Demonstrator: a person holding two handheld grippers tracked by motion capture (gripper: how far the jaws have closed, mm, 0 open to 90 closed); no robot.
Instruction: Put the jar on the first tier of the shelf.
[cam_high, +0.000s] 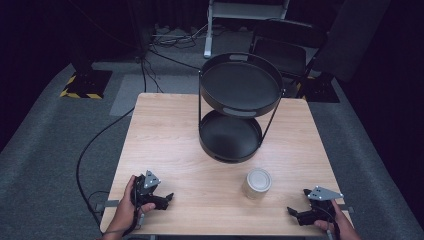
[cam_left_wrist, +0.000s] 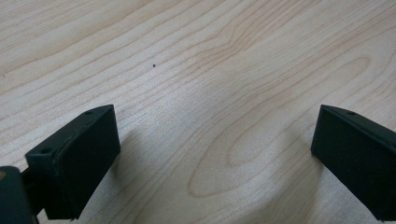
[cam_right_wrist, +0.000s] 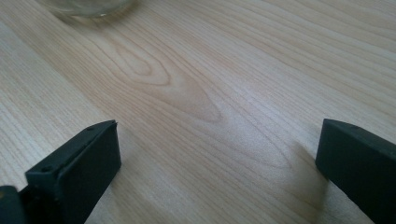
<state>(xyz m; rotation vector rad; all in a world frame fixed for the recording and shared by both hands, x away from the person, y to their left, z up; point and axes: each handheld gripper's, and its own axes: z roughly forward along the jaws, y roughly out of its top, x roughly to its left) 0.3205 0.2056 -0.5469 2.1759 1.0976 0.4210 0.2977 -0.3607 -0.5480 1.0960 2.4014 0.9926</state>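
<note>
Both hand-held grippers, left (cam_high: 167, 197) & right (cam_high: 291, 211), wide open, empty, resting on table (cam_high: 165, 135); jar (cam_high: 257, 183) btwn, nearer right, likely next pick.

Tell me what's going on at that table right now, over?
Left hand-held gripper and right hand-held gripper both open, empty, low over the table. Jar upright, untouched, nearer the right one. Two-tier black stand behind it; nothing in between.
</note>
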